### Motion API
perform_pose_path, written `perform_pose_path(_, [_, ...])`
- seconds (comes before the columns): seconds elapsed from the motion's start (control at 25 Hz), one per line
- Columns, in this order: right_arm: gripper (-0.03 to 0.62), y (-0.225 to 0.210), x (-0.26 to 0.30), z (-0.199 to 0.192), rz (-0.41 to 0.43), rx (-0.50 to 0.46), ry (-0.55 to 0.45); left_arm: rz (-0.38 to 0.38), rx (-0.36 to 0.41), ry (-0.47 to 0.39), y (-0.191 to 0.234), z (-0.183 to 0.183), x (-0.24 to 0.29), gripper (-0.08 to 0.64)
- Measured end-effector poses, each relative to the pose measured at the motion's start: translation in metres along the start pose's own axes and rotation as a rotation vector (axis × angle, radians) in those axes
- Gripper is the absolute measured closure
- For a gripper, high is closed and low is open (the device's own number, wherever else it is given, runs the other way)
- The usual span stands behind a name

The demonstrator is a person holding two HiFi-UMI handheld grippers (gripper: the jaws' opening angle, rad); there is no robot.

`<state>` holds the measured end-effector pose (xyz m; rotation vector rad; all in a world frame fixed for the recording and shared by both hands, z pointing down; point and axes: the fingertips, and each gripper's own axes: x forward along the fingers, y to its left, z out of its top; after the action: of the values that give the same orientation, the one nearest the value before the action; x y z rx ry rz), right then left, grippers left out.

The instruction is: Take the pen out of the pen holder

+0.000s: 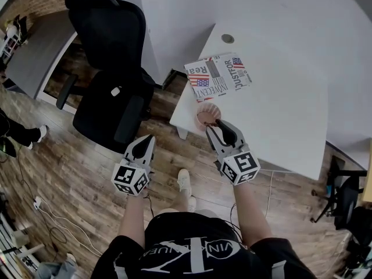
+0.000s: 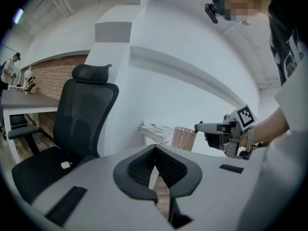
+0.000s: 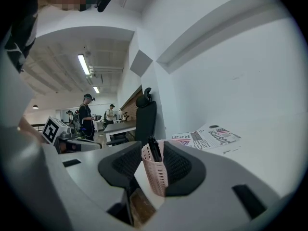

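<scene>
A pink mesh pen holder (image 1: 207, 115) stands at the near left corner of the white table (image 1: 279, 86). In the right gripper view the holder (image 3: 155, 177) sits between the jaws, and a black pen (image 3: 154, 150) sticks up out of it. My right gripper (image 3: 153, 146) is open, one jaw on each side of the holder's top, and its tips (image 1: 214, 127) reach the holder's rim. My left gripper (image 1: 146, 139) hangs over the wooden floor left of the table with its jaws together (image 2: 155, 147), holding nothing. From there the holder (image 2: 184, 137) and the right gripper (image 2: 199, 127) show ahead.
A printed newspaper (image 1: 218, 75) lies on the table just behind the holder. A black office chair (image 1: 113, 80) stands on the floor to the left of the table. People (image 3: 88, 114) stand at desks far back in the room. Cables run across the floor (image 1: 46, 214).
</scene>
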<state>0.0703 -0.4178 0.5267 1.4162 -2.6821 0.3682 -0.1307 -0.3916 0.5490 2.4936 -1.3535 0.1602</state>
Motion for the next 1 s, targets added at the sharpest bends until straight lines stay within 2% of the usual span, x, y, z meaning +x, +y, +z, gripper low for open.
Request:
perform_pose_path(0.32, [0.525,-0.005,0.0,-0.004,-0.03,-0.012,0.008,0.01,-0.013,0.002,0.004,-0.004,-0.003,0.546])
perform_pose_path(1.0, [0.531,-0.005,-0.014,0.032,-0.047,-0.035,-0.077,0.016,-0.006,-0.027,-0.005,0.004,-0.019,0.546])
